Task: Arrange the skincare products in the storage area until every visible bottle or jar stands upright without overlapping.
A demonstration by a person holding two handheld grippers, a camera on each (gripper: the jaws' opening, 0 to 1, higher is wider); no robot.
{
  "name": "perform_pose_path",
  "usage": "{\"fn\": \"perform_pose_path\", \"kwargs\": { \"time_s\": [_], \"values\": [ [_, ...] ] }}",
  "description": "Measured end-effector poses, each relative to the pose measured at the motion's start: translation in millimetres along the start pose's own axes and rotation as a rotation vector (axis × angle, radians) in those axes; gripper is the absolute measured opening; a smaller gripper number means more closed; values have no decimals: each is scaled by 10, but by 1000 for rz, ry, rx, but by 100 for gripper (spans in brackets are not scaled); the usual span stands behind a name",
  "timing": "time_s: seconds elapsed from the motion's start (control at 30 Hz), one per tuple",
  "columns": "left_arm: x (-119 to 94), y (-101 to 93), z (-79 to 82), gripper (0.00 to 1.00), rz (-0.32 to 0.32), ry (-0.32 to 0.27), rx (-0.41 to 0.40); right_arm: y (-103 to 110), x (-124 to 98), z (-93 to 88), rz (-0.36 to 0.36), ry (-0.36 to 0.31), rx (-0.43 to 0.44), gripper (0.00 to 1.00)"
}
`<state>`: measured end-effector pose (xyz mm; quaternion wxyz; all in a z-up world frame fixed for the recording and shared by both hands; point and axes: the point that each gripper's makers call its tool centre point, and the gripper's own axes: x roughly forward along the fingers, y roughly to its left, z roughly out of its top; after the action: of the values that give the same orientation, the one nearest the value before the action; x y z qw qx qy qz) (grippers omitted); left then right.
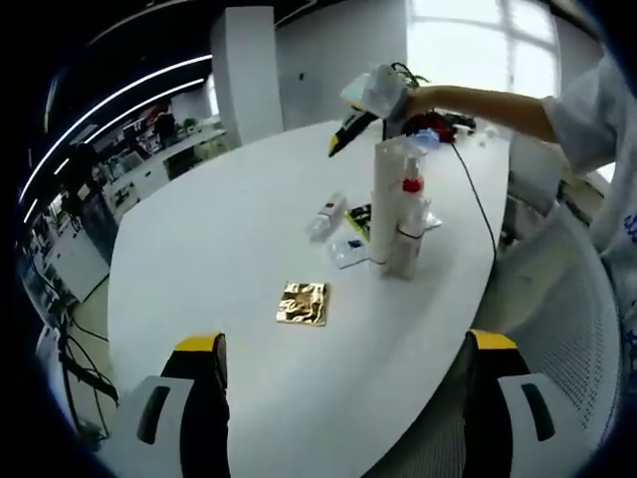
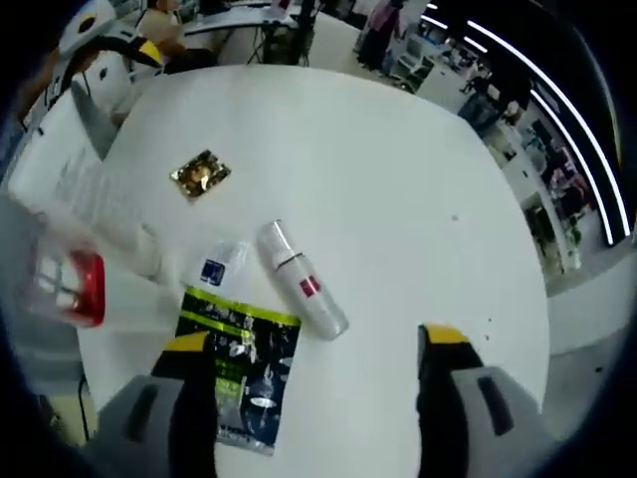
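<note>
In the left gripper view, the left tool [image 1: 343, 373] stood wide and empty above the white tabletop [image 1: 229, 229]. A gold foil packet [image 1: 303, 303] lay flat ahead of it. Beyond, tall white bottles [image 1: 393, 204] stood upright in a tight group, one with a red cap [image 1: 412, 184]; a small tube [image 1: 326, 214] and flat sachets lay beside them. The right tool [image 1: 343, 134] hovered past the group, held by a hand. In the right gripper view, the right tool [image 2: 318, 363] was wide and empty; a white spray bottle [image 2: 302, 278] lay on its side between the jaws, touching a dark green sachet [image 2: 239, 363].
</note>
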<state>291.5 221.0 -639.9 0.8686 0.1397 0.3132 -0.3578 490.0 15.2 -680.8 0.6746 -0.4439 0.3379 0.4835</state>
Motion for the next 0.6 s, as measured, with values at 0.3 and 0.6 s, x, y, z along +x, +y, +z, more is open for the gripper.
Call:
{"fn": "perform_pose_path", "kwargs": {
  "time_s": [0.3, 0.6],
  "values": [
    [-28, 46, -41, 97, 23, 7, -33, -46, 261, 80, 52, 33, -44, 57],
    [-25, 58, -66, 97, 35, 17, -60, 14, 536, 105, 140, 46, -56, 48]
  ]
}}
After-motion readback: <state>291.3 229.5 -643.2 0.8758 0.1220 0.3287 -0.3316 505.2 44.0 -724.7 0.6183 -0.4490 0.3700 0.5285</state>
